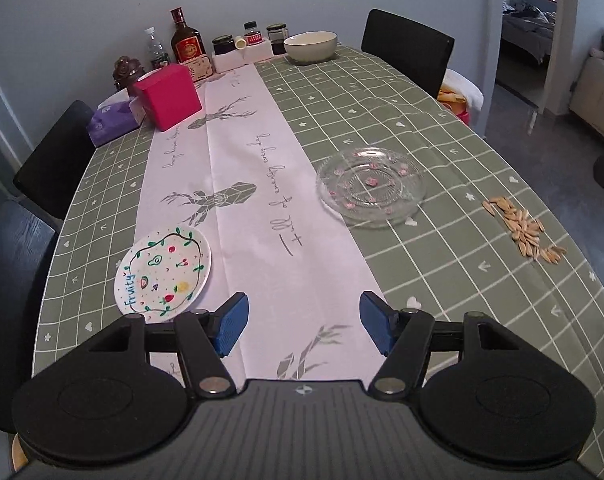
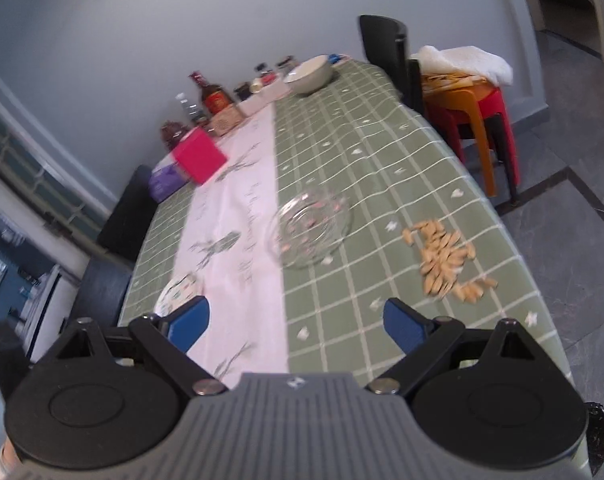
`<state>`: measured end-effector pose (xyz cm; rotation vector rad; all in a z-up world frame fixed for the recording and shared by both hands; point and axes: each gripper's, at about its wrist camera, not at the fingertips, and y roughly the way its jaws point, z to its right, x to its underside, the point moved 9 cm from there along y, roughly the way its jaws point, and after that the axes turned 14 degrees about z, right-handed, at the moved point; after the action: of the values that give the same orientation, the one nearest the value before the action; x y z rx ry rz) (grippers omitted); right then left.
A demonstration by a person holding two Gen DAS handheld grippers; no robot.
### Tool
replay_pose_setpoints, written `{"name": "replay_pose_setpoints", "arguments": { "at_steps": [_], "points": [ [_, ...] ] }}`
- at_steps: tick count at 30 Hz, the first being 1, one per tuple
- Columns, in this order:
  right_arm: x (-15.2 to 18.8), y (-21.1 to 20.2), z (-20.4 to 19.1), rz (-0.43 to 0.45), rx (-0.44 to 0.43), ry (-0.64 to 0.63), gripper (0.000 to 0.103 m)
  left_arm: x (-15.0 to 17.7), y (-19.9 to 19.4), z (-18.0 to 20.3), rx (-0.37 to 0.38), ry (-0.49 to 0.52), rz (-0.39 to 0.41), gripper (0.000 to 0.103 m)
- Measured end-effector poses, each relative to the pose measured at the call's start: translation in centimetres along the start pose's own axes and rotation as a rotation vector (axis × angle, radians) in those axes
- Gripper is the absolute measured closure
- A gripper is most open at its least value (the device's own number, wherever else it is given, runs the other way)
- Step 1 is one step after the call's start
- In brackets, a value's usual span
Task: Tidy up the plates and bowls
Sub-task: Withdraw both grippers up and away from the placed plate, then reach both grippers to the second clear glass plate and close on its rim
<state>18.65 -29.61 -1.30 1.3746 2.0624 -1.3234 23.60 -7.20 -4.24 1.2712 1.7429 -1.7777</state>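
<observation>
A white plate painted with fruit and the word "fruity" (image 1: 163,275) lies on the table's near left, just ahead and left of my open, empty left gripper (image 1: 304,322). A clear glass plate with pink flowers (image 1: 371,185) lies right of the white runner; it also shows in the right wrist view (image 2: 309,234). A white bowl (image 1: 310,45) stands at the far end; it also shows in the right wrist view (image 2: 311,71). My right gripper (image 2: 296,326) is open and empty over the table's near edge. The fruit plate (image 2: 178,292) peeks past its left finger.
A pile of seeds (image 1: 524,232) lies right of the glass plate. A pink box (image 1: 168,96), purple tissue pack (image 1: 112,119), bottles and jars (image 1: 186,38) crowd the far left end. Dark chairs (image 1: 408,46) line both sides. Stacked stools (image 2: 472,112) stand at the right.
</observation>
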Motion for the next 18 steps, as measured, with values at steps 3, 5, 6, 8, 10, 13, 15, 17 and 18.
{"name": "replay_pose_setpoints", "arguments": {
  "at_steps": [3,5,6,8,10,13,15,17,18],
  "points": [
    [-0.9,3.7,0.6,-0.02,0.033,-0.025,0.011,-1.6,1.9,-1.1,-0.026,-0.059,-0.003,0.027],
    [-0.9,6.4,1.5,-0.058,0.03,0.024,0.011,-2.7,3.4,-1.9,-0.044,-0.1,-0.006,0.027],
    [-0.9,7.7,1.9,-0.072,0.006,0.067,0.011,-3.2,4.0,-2.2,-0.054,-0.115,-0.001,0.027],
    [-0.7,10.2,3.1,-0.086,-0.036,0.171,0.011,-4.0,5.4,-2.8,-0.111,-0.137,0.025,0.027],
    [-0.2,12.7,4.7,-0.096,-0.048,0.266,0.011,-4.2,6.9,-3.2,-0.187,-0.146,0.046,0.028],
    [0.3,15.6,6.7,-0.104,-0.042,0.332,0.015,-4.4,9.0,-2.6,-0.17,-0.165,0.044,0.03],
    [0.0,17.0,7.8,-0.083,-0.038,0.363,0.016,-4.4,10.4,-2.4,-0.171,-0.214,0.047,0.03],
    [-0.1,18.3,8.5,-0.085,-0.068,0.42,0.015,-4.2,11.6,-2.2,-0.172,-0.304,0.044,0.03],
    [0.0,19.0,8.6,-0.101,-0.096,0.456,0.013,-4.0,12.3,-1.9,-0.159,-0.354,0.038,0.03]
  ]
}}
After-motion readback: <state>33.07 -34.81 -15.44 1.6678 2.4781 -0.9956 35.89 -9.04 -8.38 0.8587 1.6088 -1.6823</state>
